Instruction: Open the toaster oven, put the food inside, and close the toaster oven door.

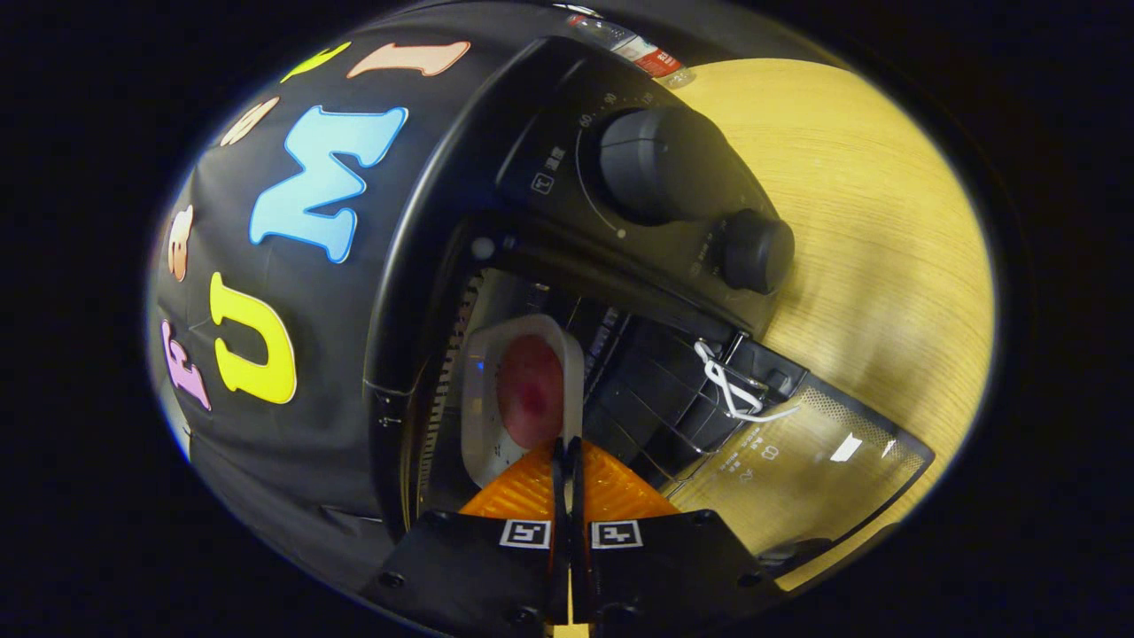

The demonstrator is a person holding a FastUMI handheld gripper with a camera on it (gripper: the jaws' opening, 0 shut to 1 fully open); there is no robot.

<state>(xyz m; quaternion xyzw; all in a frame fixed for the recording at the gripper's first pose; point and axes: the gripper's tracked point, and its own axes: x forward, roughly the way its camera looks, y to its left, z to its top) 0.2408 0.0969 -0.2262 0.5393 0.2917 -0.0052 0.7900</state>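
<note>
The black toaster oven (532,133) appears tilted in this view, with its glass door (797,470) swung fully open over the wooden table. A white dish (483,425) holding a round red piece of food (529,390) sits inside the oven cavity, next to the wire rack (656,399). My gripper (567,447) reaches into the oven mouth. Its two fingers are pressed nearly together on the near rim of the dish.
Two dark knobs (664,164) (755,251) stick out of the oven's control panel beside the cavity. A white cord (731,390) hangs at the door hinge. The light wooden table (868,221) spreads beyond the oven, with a plastic bottle (638,49) lying behind it.
</note>
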